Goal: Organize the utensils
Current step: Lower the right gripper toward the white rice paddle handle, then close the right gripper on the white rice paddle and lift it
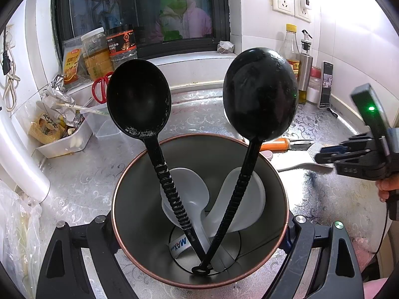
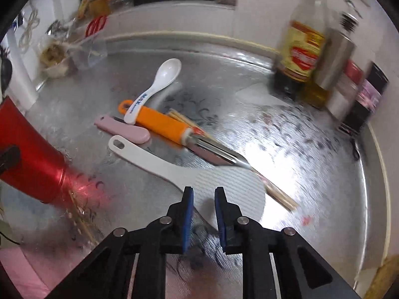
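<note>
My left gripper (image 1: pixel 199 226) is shut on a metal utensil can (image 1: pixel 139 199), red outside in the right wrist view (image 2: pixel 32 154). Two black ladles (image 1: pixel 139 99) (image 1: pixel 260 94) and white spoons (image 1: pixel 189 199) stand in it. My right gripper (image 2: pixel 204 194) is open and empty, just above the blade of a white rice paddle (image 2: pixel 174 167) lying on the counter; it also shows in the left wrist view (image 1: pixel 324 155). Beyond the paddle lie an orange-handled peeler (image 2: pixel 162 122), a white spoon (image 2: pixel 159 79), a pink-handled utensil (image 2: pixel 124 130) and chopsticks (image 2: pixel 279 194).
A silver patterned counter (image 2: pixel 299 149) carries oil bottles (image 2: pixel 306 37) and a steel dispenser (image 2: pixel 334 52) at the back right. A tray of packets (image 1: pixel 59 134), clear tub and red scissors (image 1: pixel 99 87) sit at the back left. Jars stand on the window sill (image 1: pixel 109 47).
</note>
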### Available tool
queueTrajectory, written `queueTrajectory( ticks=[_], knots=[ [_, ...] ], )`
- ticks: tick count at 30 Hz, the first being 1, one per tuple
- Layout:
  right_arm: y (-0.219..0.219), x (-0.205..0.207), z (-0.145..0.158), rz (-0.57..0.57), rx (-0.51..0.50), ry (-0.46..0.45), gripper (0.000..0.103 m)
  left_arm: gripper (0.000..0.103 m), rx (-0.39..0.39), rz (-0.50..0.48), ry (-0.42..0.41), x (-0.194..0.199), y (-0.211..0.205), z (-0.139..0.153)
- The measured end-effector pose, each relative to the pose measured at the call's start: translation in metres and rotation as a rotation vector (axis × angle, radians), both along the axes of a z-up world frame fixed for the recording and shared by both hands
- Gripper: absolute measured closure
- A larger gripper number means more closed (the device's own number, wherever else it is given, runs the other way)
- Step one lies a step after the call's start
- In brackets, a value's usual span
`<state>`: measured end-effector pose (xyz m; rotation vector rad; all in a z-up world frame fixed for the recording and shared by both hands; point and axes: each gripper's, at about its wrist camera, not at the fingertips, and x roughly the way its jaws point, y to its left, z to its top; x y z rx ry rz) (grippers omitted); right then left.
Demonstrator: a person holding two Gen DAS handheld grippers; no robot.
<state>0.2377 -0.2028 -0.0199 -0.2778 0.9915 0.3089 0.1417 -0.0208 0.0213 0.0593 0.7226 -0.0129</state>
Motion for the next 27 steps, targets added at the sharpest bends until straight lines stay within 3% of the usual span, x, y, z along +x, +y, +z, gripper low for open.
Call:
queueTrajectory(
  ticks=[6, 14, 23, 27],
  knots=[
    [0.013, 0.030, 0.000, 0.001, 0.007, 0.003, 0.083, 0.012, 0.002, 0.000, 0.002, 0.001, 0.000, 0.000],
    [0.043, 0.057, -0.018, 0.031, -0.062, 0.058, 0.082, 0.012, 0.003, -0.001, 0.003, 0.001, 0.000, 0.001],
    [0.038, 0.019, -0.019, 0.109, -0.067, 0.080, 0.082, 0.012, 0.005, -0.003, 0.002, 0.002, 0.000, 0.000],
    [0.020, 0.000, -0.017, 0.086, -0.063, 0.082, 0.082, 0.012, 0.004, -0.003, 0.002, 0.002, 0.000, 0.000]
  ],
)
